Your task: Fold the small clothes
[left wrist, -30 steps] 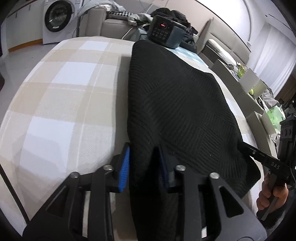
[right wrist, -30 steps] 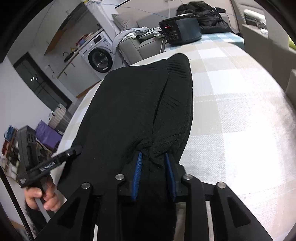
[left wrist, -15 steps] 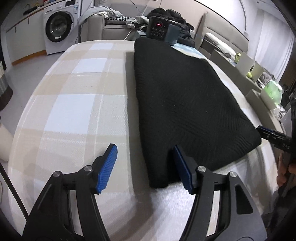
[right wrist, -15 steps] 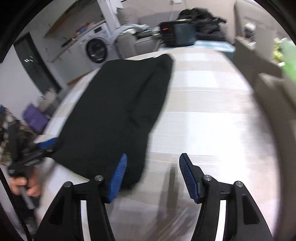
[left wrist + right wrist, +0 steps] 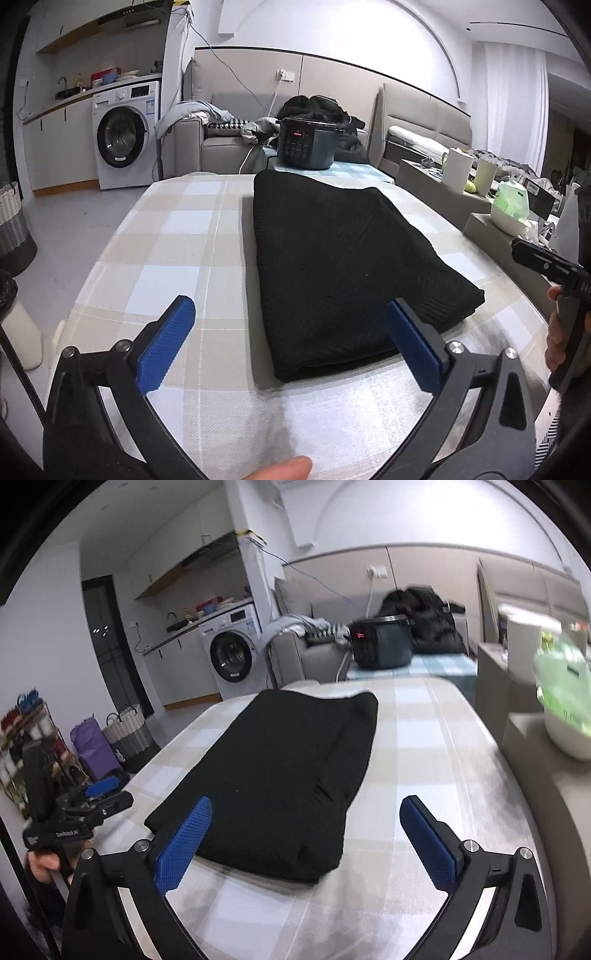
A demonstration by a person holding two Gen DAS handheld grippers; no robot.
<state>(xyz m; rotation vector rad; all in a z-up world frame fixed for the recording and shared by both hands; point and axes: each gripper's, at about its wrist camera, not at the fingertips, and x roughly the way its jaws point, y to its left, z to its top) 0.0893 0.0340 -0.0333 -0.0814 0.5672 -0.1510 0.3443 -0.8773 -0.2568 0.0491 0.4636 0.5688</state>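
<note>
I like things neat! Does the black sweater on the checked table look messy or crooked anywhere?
Mostly neat. The black sweater lies folded flat on the checked table, neither tool touching it. One small thing: in the right wrist view its right side looks bunched into a thicker ridge.

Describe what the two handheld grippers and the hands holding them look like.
Both are black, skeleton-framed tools. The left gripper and the right gripper each have two angled fingers with silver pivot screws and textured blue pads. Seen from the other wrist view, each has a black pistol-style handle with small white lettering on its body. A dark sleeve covers the right arm.
</note>
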